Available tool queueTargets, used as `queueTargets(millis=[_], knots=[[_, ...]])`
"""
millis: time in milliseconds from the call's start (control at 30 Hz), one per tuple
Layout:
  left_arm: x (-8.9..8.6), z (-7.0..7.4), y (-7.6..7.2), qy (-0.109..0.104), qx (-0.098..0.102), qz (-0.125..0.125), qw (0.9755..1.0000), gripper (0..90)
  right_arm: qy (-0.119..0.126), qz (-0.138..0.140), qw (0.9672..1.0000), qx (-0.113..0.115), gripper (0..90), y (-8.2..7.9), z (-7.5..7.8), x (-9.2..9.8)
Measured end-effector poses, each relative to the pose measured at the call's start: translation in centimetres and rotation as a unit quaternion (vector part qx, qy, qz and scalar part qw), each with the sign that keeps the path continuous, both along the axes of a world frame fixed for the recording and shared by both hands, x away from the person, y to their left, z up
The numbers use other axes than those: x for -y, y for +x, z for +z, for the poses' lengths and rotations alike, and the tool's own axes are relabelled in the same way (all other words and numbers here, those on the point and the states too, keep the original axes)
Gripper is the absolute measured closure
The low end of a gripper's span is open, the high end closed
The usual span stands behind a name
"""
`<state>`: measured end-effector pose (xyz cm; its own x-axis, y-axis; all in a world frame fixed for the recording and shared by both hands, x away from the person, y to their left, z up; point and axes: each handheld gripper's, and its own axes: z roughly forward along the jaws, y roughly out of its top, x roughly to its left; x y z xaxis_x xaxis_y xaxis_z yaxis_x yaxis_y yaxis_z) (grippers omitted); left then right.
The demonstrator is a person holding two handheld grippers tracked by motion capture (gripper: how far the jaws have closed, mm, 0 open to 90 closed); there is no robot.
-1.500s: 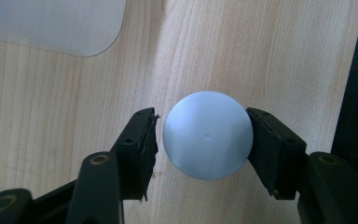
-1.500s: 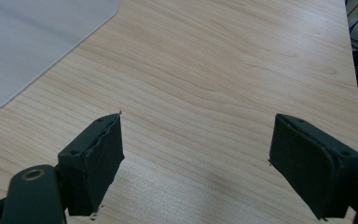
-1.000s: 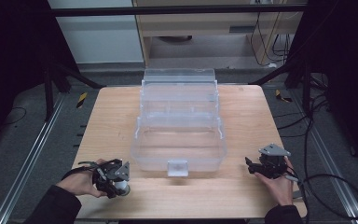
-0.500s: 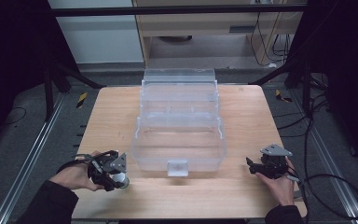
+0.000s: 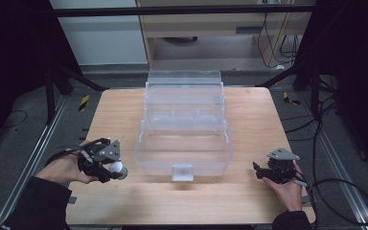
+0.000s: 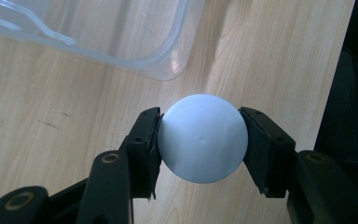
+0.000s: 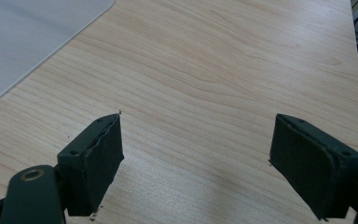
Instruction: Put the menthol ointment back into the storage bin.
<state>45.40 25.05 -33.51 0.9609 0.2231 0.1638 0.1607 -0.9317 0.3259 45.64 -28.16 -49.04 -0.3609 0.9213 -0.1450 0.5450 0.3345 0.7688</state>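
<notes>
Two grippers sit at the near end of the wooden table (image 5: pixel 249 115). The left gripper (image 6: pixel 200 140) has its jaws closed on a white ball (image 6: pixel 203 137), pinched on both sides and held just above the wood near the table's left edge, beside the near left corner of the clear plastic box (image 5: pixel 184 143). The right gripper (image 7: pixel 196 158) has its jaws spread wide with nothing between them, low over bare wood near the right edge. That box stands mid-table, lid raised at its far side; nothing is visible inside.
</notes>
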Motion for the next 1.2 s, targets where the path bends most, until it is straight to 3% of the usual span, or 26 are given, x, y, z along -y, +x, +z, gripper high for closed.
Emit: queueTargets(millis=[333,667,967,1200], knots=[[0.9,3.6,1.2,-0.009,0.015,0.004,0.9998,49.9,0.0,-0.002,1.0,-0.002,16.9,0.0,0.0,0.0],[2.5,5.6,2.4,-0.007,0.016,-0.009,0.9998,50.0,-0.001,-0.001,1.0,-0.004,16.5,0.0,-0.1,0.0],[3.4,6.1,3.4,-0.002,0.011,-0.011,0.9999,50.0,-0.006,0.0,1.0,-0.005,16.2,0.1,-0.1,0.1],[4.6,5.5,4.7,0.002,0.008,-0.016,0.9998,50.0,-0.006,0.001,0.9999,-0.008,16.0,0.1,-0.2,0.0]])
